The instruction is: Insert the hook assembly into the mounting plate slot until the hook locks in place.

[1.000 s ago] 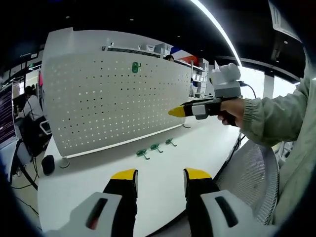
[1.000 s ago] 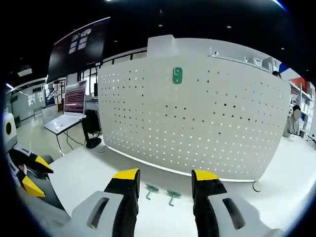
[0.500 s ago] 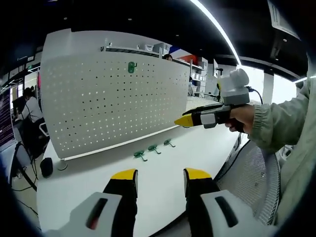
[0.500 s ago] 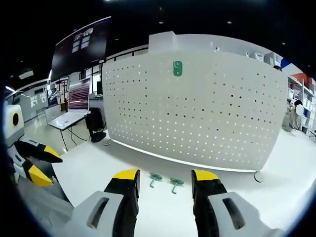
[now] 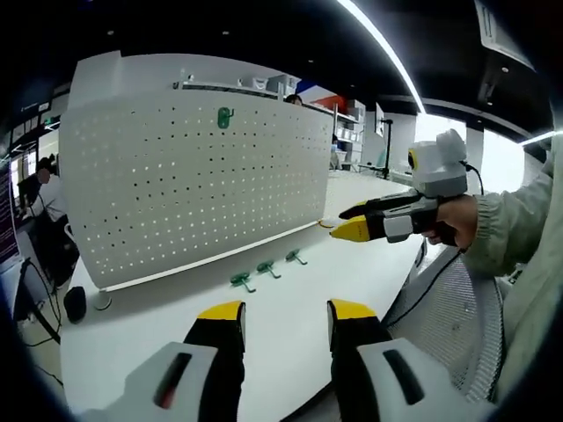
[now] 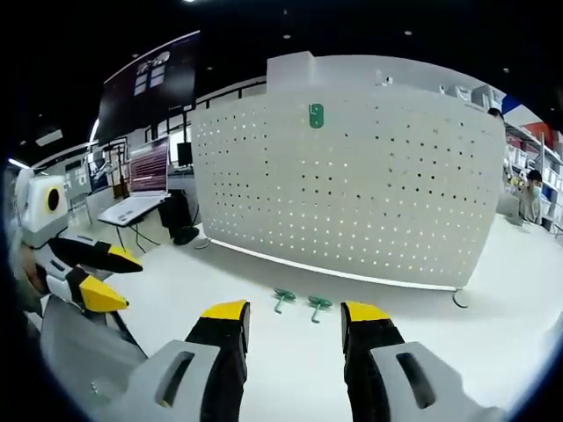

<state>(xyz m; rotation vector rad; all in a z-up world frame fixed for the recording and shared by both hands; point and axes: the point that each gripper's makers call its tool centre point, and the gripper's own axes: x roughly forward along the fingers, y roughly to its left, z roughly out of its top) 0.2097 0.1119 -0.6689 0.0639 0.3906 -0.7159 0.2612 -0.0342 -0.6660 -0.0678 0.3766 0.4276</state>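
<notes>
Hooks [image 6: 296, 303] lie loose in a row on the white table [image 6: 493, 334] just before the pegboard [image 6: 369, 193], straight ahead of the spread, empty right gripper [image 6: 290, 318], nearer than the spread, empty left gripper [image 5: 280, 315].

White perforated mounting plate [image 5: 193, 185] stands upright on my bench [image 5: 290, 308], rows of small holes across its face. One green hook [image 5: 225, 116] already sits in it near the top edge. Three more green hooks lie loose on the bench just in front of the plate's foot, in a short row: [image 5: 240, 281], [image 5: 268, 269], [image 5: 295, 257]. From my right claw's view I see two of them [image 6: 283, 299] [image 6: 318, 305] side by side, apart.
</notes>
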